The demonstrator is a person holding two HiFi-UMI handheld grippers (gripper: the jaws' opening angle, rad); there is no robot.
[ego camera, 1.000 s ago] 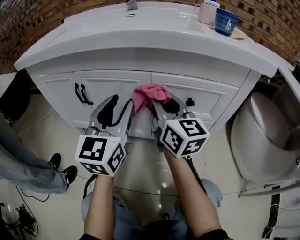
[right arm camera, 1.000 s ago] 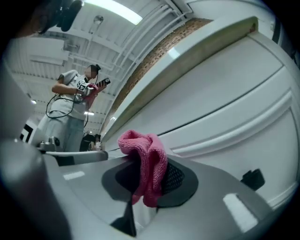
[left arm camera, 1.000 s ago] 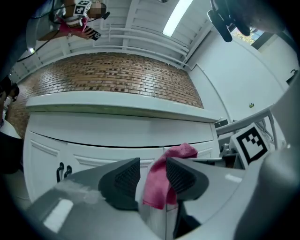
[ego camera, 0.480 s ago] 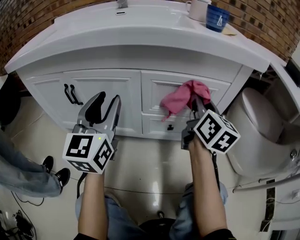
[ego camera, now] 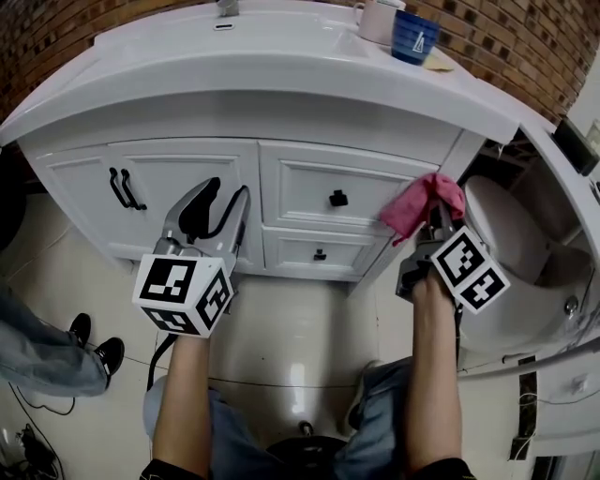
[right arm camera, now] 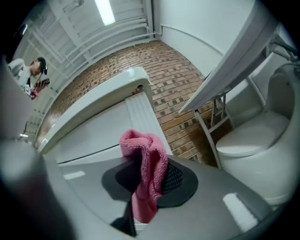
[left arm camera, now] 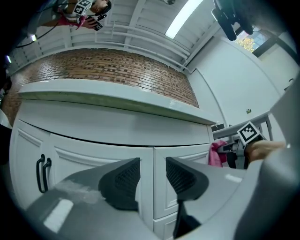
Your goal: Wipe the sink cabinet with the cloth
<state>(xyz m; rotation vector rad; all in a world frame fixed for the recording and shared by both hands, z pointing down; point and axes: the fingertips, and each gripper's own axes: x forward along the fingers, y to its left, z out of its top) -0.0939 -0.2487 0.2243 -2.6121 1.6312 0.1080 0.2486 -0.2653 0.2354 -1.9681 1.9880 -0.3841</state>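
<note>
My right tool (ego camera: pixel 434 217) is clamped on the pink cloth (ego camera: pixel 422 201). In the right gripper view the cloth (right arm camera: pixel 149 164) is pinched between the two dark pads and bunches up above them, with a tail hanging down in front. Just beyond this tool's tips is the right front corner of the white sink cabinet (ego camera: pixel 187 173). The cloth lies against that corner post in the head view, though I cannot tell how firmly it presses. To the right of this tool, close by, is the white toilet (ego camera: pixel 502 230).

My left tool (ego camera: pixel 221 204) has its jaws apart with nothing between them. In the left gripper view, the seam between door and drawers shows through the gap (left arm camera: pixel 153 176). The tool is held in front of the cabinet door, apart from it. The black door handles (ego camera: pixel 122 187) are to its left and the black drawer knob (ego camera: pixel 338 198) is to its right, between my two tools.

Above and beyond both tools the washbasin (ego camera: pixel 281 66) overhangs the cabinet. On its far right side a blue cup (ego camera: pixel 412 37) stands just beside a white cup (ego camera: pixel 375 17), before the brick wall (ego camera: pixel 525 42).
</note>
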